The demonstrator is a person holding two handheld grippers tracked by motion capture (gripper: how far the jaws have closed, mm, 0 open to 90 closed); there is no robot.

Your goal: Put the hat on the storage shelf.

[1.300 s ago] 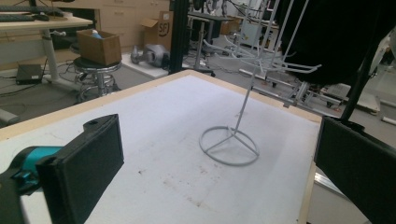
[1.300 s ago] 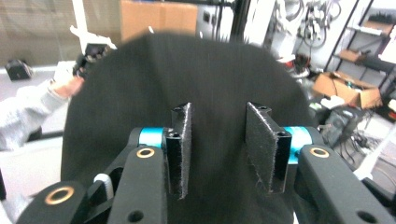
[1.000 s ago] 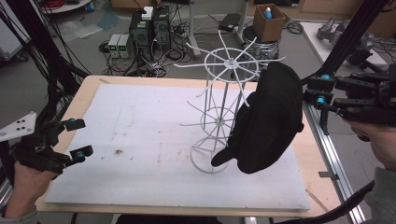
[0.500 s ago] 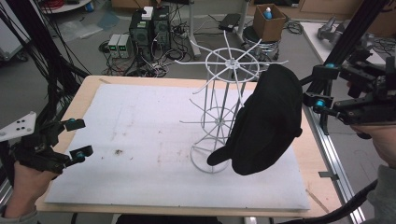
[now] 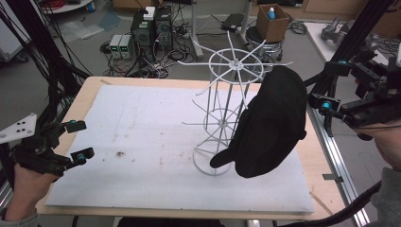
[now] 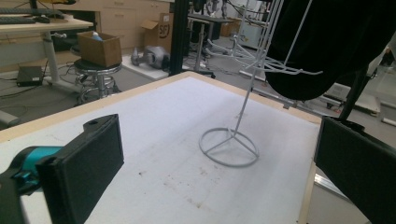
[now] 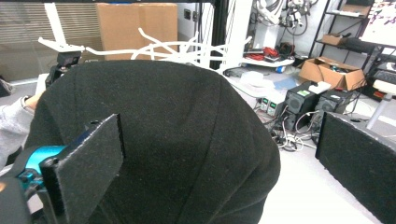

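One black cap [image 5: 269, 125] hangs on one white wire rack [image 5: 226, 101] near the counter's [image 5: 90, 94] right edge. Both claws gape empty: left claw [image 5: 79, 140] at the bare left edge, right claw [image 5: 331, 90] beside the cap.

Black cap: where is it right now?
In the high view the black cap hangs on the right side of the white wire rack, just left of the open right gripper.

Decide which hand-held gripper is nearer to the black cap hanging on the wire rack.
Right. The right hand-held gripper sits just beside the black cap at the table's right edge, jaws open. The left hand-held gripper is far across the table, near its left edge.
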